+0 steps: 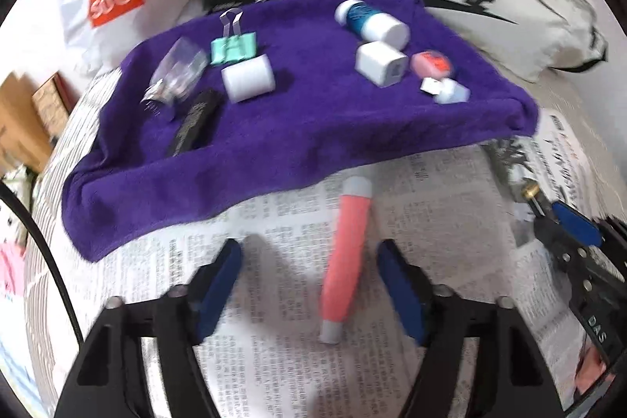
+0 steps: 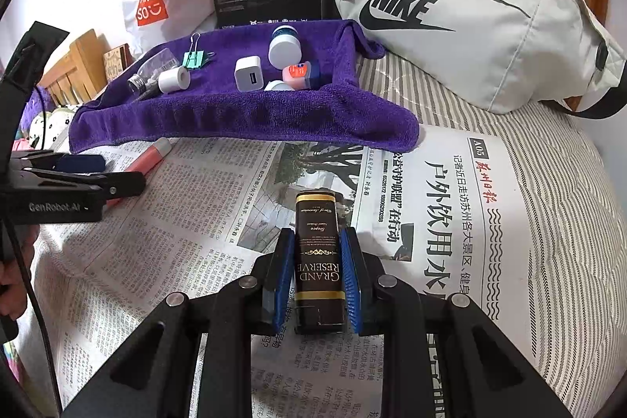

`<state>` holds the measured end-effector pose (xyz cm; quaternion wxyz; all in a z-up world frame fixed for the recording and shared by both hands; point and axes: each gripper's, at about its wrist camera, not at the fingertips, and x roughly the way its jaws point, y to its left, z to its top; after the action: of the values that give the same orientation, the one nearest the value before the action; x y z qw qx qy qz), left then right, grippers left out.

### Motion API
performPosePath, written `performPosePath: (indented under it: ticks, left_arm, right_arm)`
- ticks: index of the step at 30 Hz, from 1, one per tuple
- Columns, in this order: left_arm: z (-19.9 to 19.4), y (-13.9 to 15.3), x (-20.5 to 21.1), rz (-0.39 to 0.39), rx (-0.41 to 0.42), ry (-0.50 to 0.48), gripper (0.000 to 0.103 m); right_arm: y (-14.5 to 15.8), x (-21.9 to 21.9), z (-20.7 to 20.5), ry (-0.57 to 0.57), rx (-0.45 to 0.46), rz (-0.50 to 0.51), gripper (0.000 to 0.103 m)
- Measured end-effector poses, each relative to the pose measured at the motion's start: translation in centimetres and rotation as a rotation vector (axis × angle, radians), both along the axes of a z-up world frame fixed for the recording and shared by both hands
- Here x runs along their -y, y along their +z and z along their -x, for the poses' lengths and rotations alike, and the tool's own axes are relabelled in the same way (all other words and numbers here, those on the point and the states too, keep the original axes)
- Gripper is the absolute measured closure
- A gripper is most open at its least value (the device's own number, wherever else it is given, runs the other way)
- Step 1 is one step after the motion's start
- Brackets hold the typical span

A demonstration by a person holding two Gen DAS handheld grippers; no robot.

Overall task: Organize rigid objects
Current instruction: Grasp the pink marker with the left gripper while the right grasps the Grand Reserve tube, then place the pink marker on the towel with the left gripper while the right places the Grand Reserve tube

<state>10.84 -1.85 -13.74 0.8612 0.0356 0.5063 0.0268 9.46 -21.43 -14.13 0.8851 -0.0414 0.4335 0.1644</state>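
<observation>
Right tongs are closed on the dark box above the newspaper. Left tongs are spread around the pink tube, untouched; rolling is risked. Crowded purple towel beyond: knocked items likely.

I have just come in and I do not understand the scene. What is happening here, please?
A person with a gripper in each hand is sorting small items onto a purple towel. The right gripper is shut on a dark Grand Reserve box above the newspaper. The left gripper is open around a pink tube that lies on the paper. A charger, a binder clip and jars already sit on the towel.
</observation>
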Motion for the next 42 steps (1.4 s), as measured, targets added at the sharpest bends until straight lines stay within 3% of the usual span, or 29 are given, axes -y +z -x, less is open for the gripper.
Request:
performPosePath:
  ticks: [5,7,8,12,17,29,42]
  left_arm:
    - [0.7,0.2,0.8,0.022,0.023,-0.073,0.069]
    - [0.9,0.3,1.2,0.043,0.016,-0.091,0.085]
    - [0.8,0.4,1.3,0.053,0.008,-0.090,0.086]
    - [0.3,0.5,1.5,0.055,-0.002,-0.096,0.086]
    - [0.5,1.2,0.0,0.175,-0.015,-0.086,0.086]
    - [0.8,3.8,-1.9,0.224,0.040,-0.097,0.086]
    - [-0.3,5.1,-4.8,0.287,0.069,-0.065,0.086]
  right_arm:
    - [0.0,0.2,0.0,-0.002,-0.006,-0.020,0.078]
    - [0.0,0.1,0.0,-0.002,-0.006,-0.019,0.078]
    - [0.0,0.1,0.0,-0.002,-0.006,-0.019,0.078]
    - [0.0,0.3,-0.1,-0.003,-0.010,-0.033,0.078]
    - [0.1,0.9,-0.2,0.004,-0.032,-0.084,0.079]
    - [1.7,1.7,-0.5,0.026,-0.133,-0.108,0.080]
    - [4.8,-0.4,-1.7,0.086,-0.104,-0.108,0.080]
